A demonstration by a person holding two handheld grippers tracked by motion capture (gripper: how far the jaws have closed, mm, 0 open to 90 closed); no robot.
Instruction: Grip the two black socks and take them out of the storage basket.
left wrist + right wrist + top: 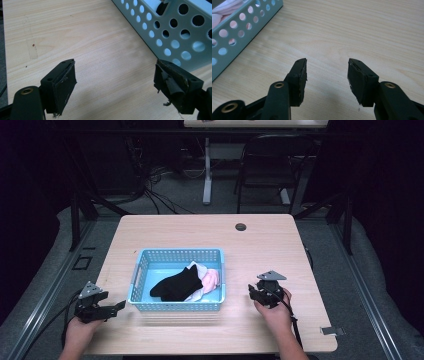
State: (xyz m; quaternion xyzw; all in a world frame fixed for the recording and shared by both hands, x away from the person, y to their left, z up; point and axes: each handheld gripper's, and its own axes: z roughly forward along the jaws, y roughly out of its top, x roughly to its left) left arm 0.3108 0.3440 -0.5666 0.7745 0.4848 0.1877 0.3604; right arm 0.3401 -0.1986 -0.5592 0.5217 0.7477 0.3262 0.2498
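Basket [177,305] crosswise (black sock [176,285] diagonal)

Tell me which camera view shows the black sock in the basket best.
The high view: the black sock lies in full sight inside the blue basket, on top of the white and pink clothes. The left gripper view catches a dark patch through the basket's handle opening; the right gripper view shows pink cloth instead.
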